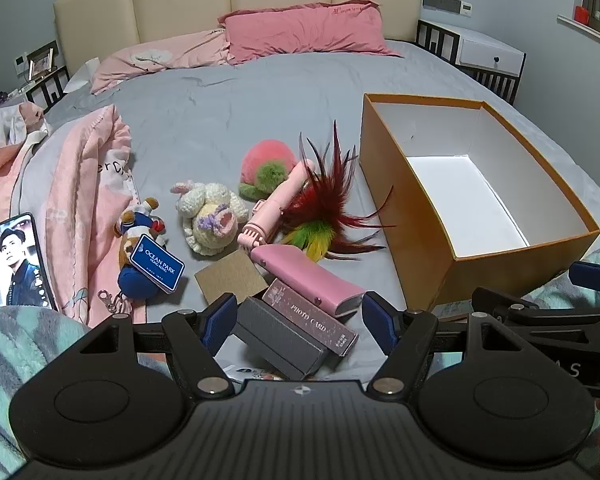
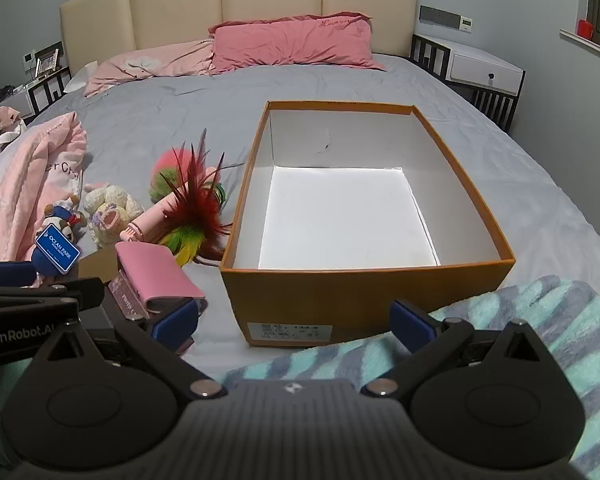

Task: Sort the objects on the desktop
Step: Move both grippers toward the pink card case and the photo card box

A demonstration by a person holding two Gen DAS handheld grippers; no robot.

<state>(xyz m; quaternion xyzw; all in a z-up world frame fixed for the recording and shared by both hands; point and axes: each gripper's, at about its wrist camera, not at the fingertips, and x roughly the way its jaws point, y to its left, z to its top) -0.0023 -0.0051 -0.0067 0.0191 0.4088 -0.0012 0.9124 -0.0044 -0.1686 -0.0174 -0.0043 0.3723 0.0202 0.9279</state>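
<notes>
Orange box [image 2: 364, 284] empty | left gripper [image 1: 300, 320] wide over grey case [image 1: 280, 336] | right gripper [image 2: 296, 320] wide

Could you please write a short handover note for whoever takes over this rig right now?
Left gripper: open, empty, hovering over the grey case and the photo card box.
Right gripper: open, empty, in front of the orange box.
The box holds nothing so far. Left of it on the bed lie the pink wallet, feather toy, pink fan, crochet bunny, peach plush, Ocean Park plush keychain and brown card.
Done: nothing sorted. Left: everything.
</notes>
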